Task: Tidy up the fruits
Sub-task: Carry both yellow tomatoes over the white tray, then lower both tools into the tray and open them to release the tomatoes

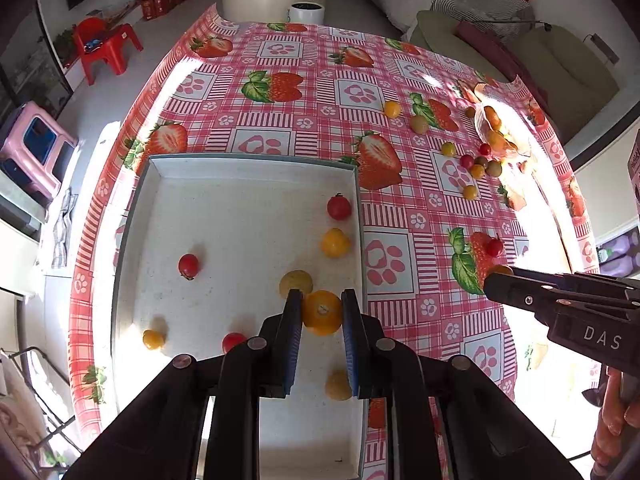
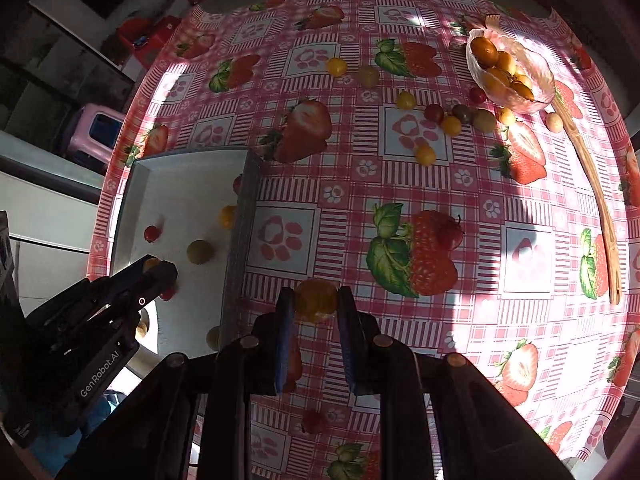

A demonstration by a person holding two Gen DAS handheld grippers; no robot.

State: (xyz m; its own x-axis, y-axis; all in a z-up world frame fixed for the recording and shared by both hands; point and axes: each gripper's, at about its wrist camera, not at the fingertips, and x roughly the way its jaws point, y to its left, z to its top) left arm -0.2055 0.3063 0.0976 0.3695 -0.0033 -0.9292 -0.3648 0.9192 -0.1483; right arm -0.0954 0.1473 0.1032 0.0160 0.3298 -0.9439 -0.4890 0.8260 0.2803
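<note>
One white tray [image 1: 256, 168] sits at lower centre of the left view, with seven loose tomatoes [image 1: 339, 207] in it: three red, four yellow. One clear bowl [image 2: 536, 68] at upper right of the right view holds about five orange fruits [image 2: 484, 51]. Roughly a dozen small tomatoes [image 2: 425, 155] lie scattered left of and below the bowl. Two grippers [image 1: 322, 312] [image 2: 315, 300] each pinch one yellow tomato

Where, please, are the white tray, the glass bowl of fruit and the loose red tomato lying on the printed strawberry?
white tray [image 1: 256, 168]: left wrist view, far wall.
glass bowl [image 2: 538, 68]: right wrist view, right inner wall.
red tomato [image 1: 495, 247]: left wrist view, middle of its skin.
</note>
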